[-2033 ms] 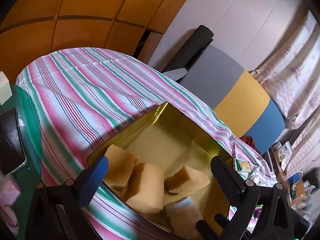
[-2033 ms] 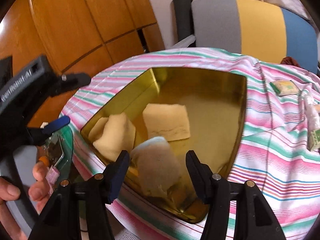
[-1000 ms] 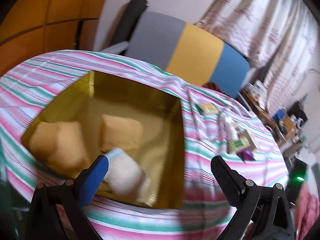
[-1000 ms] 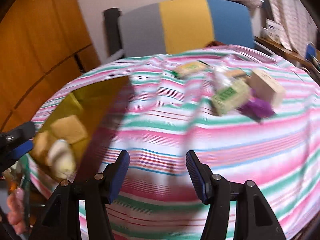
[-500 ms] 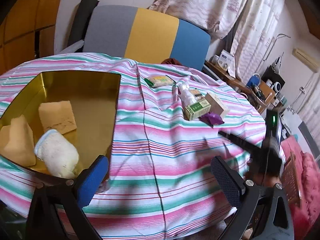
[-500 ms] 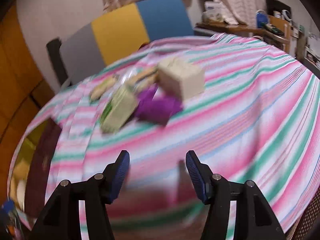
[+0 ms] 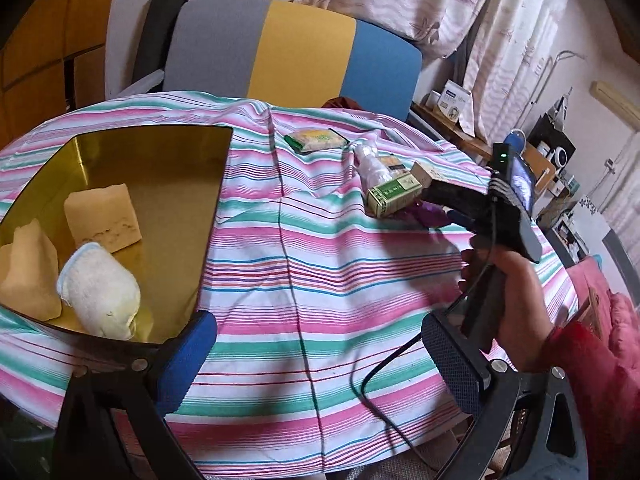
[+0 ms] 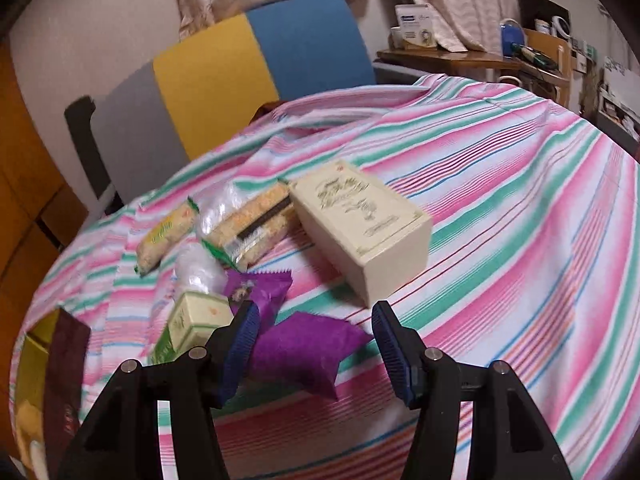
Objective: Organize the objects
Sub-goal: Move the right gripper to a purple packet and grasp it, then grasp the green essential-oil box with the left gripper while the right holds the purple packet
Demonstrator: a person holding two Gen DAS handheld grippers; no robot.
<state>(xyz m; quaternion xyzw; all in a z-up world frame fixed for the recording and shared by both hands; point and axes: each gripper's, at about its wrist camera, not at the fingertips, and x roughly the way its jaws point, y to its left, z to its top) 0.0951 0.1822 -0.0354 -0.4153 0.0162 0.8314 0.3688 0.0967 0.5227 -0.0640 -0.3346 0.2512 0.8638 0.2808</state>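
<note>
Three pieces boxed, a cluster left to go.
Right gripper (image 8: 314, 344), jaws wide, straddles the purple packet (image 8: 304, 350); green box (image 8: 192, 326) at its ten o'clock. Gold tin (image 7: 188, 224) holds two sponges and a cloth roll (image 7: 100, 292); left gripper (image 7: 316, 360) wide, empty.

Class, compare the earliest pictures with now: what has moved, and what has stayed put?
The right tool swung from the gold tin to the purple packet, open, holding nothing. The left tool drew back. The white roll and the sponges stayed in the tin.
</note>
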